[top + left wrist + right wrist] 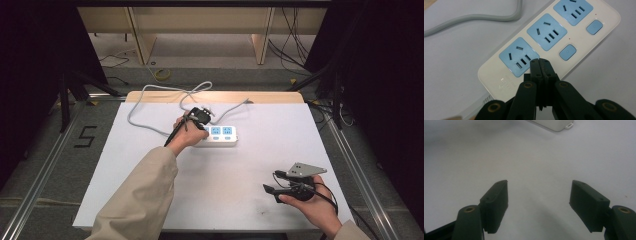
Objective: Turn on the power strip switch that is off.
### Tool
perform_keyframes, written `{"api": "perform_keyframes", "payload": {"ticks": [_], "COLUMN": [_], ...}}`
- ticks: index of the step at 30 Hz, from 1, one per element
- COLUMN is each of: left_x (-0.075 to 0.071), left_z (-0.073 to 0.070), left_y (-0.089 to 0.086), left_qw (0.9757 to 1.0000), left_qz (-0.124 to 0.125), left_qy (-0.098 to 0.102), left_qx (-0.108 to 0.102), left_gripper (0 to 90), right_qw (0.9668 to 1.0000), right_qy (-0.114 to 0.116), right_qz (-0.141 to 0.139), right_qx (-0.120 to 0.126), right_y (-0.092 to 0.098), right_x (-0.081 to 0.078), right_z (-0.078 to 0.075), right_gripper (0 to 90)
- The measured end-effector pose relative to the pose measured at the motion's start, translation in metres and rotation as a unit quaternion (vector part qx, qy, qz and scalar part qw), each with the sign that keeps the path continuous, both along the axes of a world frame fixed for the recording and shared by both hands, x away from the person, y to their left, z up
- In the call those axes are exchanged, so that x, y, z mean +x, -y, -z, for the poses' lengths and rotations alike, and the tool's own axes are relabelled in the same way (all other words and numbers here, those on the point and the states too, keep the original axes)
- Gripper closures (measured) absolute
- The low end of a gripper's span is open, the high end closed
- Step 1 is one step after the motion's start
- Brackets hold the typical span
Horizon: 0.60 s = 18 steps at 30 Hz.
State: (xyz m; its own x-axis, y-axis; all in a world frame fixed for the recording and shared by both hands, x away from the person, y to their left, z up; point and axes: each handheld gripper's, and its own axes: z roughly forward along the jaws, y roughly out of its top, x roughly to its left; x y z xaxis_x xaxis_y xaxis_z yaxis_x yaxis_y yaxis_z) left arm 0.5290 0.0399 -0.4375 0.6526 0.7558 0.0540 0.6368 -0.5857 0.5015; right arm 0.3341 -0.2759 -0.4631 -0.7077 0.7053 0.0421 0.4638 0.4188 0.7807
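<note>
Where white surface (150, 165) meets grey floor, cables trailing beyond; white power strip (584, 50) mid-surface, left hand-held gripper (540, 62) pressed shut, empty, tips over its end socket; right hand-held gripper (539, 202) wide open, empty, well apart

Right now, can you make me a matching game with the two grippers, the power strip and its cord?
Things:
1. left hand-held gripper
2. right hand-held gripper
3. power strip
4. grey cord

Descriptions:
A. white with blue sockets
B. jaws wide open above bare table
C. looping toward the table's far edge
D. jaws shut, tips over the strip

Pairs: 1-D, 2-B, 3-A, 4-C
</note>
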Motion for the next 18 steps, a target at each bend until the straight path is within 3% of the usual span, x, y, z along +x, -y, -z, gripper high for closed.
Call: {"api": "perform_keyframes", "payload": {"ticks": [18], "left_x": [0.0002], "left_z": [0.0009], "left_y": [0.0027], "left_qw": [0.9999], "left_qz": [0.004], "left_qy": [-0.001], "left_qx": [0.013], "left_gripper": [90.0], "right_qw": [1.0], "right_qy": [0.001], "right_qz": [-0.001], "right_qx": [-0.001], "right_y": [-0.0007], "right_x": [-0.0005], "right_z": [-0.0004], "right_gripper": [31.5]}}
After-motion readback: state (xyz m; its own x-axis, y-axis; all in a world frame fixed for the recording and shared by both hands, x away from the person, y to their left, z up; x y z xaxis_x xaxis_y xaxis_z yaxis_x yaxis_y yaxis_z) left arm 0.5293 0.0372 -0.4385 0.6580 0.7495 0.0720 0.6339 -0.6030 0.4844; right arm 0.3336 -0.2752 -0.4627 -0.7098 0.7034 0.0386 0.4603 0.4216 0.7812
